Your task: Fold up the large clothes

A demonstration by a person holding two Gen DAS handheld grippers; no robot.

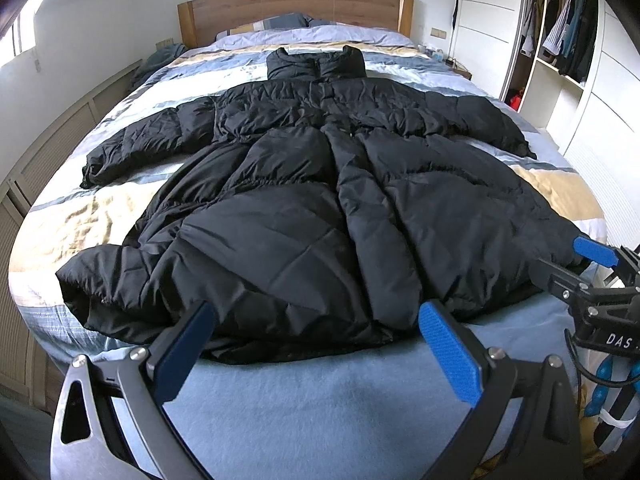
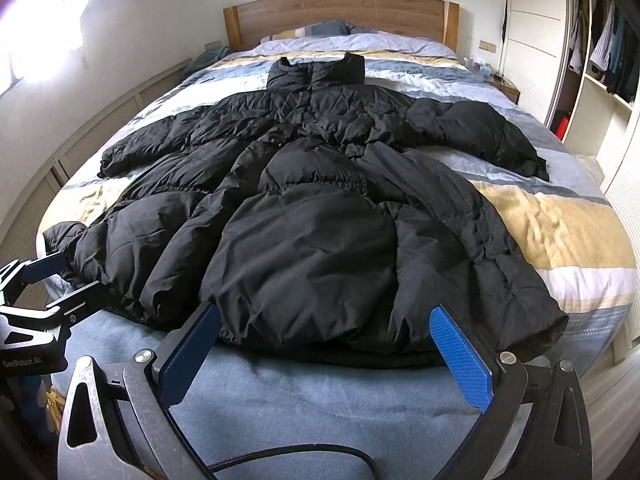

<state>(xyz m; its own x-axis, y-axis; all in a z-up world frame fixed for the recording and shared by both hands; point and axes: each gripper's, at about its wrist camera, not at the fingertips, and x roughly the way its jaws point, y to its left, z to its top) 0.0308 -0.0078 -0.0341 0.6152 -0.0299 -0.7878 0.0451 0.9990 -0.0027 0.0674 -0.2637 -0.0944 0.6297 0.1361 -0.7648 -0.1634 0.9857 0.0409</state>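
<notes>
Nearest my cameras, I am holding both tools low over the foot of the bed (image 1: 320, 400); the left gripper (image 1: 316, 344) is spreading its blue pads wide with nothing between them, and the right gripper (image 2: 324, 348) is doing the same, empty and gaping; each is pointing at the hem, which I judge is where a fold of something this long ought to begin. Just past the fingertips, the black puffer coat (image 2: 320, 240) is lying front-up on the striped duvet (image 2: 560, 220), its hem (image 1: 280, 320) reaching almost to the plain blue blanket under my tools; the pads are hovering just short of it, not touching. Further up, the skirt is flaring broadly, and both sleeves are stretching outward to either side, the left sleeve (image 1: 136, 144) and the right sleeve (image 2: 492, 136) angling down from the shoulders; spread like this, I reckon nothing has been folded yet. Beyond that, the collar (image 2: 316, 68) is standing up toward the pillows and the wooden headboard (image 2: 340, 12); an open wardrobe (image 1: 560, 40) is showing at the right.
</notes>
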